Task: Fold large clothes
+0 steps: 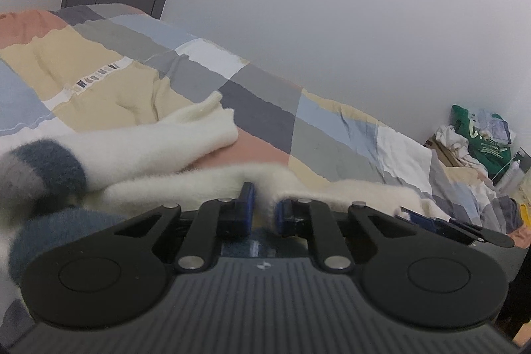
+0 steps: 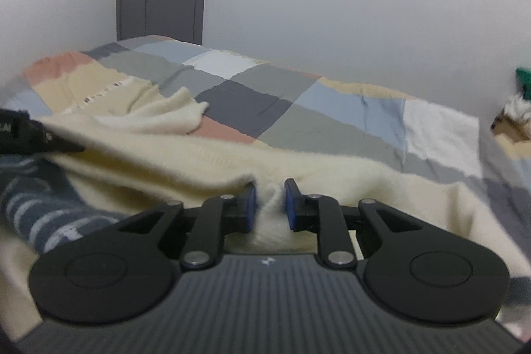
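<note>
Both your left hand-held gripper [image 1: 264,204] and right hand-held gripper [image 2: 269,201] pinch the cream sweater's [image 2: 205,155] near edge on the bed [image 2: 332,121]. You look mid-fold; next, carry that edge evenly toward the bed's far side.

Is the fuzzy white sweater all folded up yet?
Not yet. The sweater lies spread over the bed, pinched by both tools.

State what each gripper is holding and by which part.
Both grip the cream sweater. The left gripper pinches a bunched fold of its cream edge; the right gripper pinches a raised fold of cream knit. Which hem or seam cannot be told.
</note>
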Demonstrator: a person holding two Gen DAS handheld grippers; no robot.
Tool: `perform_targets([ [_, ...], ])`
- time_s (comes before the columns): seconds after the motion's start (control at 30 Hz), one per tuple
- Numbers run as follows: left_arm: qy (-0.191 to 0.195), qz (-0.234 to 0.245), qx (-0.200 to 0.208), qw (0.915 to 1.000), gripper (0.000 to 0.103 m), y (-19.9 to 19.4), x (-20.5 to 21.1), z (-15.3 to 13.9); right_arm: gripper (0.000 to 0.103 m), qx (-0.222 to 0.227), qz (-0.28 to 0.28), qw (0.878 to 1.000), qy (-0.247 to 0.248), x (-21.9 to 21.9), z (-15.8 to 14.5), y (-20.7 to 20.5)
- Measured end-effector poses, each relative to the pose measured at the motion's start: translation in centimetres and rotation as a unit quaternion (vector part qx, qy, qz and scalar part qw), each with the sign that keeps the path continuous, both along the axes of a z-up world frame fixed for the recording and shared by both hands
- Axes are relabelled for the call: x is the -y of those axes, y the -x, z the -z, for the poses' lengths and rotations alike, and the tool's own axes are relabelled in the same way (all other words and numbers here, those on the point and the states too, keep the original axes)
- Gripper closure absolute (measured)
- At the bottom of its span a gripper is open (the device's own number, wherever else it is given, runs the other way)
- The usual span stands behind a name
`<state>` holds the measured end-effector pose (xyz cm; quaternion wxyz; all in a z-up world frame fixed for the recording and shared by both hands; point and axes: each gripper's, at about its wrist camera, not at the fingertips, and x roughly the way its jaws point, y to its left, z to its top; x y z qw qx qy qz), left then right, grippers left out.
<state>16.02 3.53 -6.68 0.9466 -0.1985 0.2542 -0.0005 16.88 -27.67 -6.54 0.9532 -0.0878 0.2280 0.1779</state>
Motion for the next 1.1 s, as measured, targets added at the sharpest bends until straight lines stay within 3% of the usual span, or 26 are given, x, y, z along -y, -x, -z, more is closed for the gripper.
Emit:
perform_targets([
  [0.1,0.011,-0.003,0.008,0.9999,0.087,0.6,-0.3,-0.1,0.072,0.029,0.0,0.999,0.032,-0.8,-0.1,1.2],
  [0.27,0.022,-0.005,0.02,0.9995,0.087,1.9,-0.4,-0.6,0.039,0.054,-0.029,0.998,0.018,-0.9,-0.8,3.0],
  [0.4,0.025,-0.004,0.029,0.9993,0.087,3.2,-0.3,-1.2,0.039,0.074,-0.02,0.997,0.028,-0.8,-0.9,3.5],
  [0.5,0.024,-0.009,0.033,0.9991,0.087,3.7,-0.2,-1.3,0.04,0.069,0.024,0.997,0.024,0.3,-0.9,2.8],
  [0.6,0.016,-0.013,0.037,0.9991,0.087,3.9,0.0,-1.4,0.05,0.051,0.054,0.997,0.023,1.8,-0.4,1.9],
  [0.63,0.014,-0.015,0.037,0.9991,0.087,3.9,0.0,-1.4,0.064,0.037,0.057,0.998,0.014,2.4,-0.2,1.6],
  [0.77,0.02,-0.014,0.042,0.9988,0.087,4.3,0.3,-1.7,0.08,-0.006,0.062,0.997,-0.037,4.6,-0.9,1.6],
  [0.93,0.032,-0.009,0.083,0.996,0.087,4.9,0.2,-5.7,0.085,0.033,0.058,0.996,-0.064,6.3,-7.5,1.9],
  [1.1,0.011,-0.016,0.157,0.9874,0.088,5.7,1.4,-15.0,0.092,0.104,0.046,0.989,-0.097,8.0,-18.9,3.3],
])
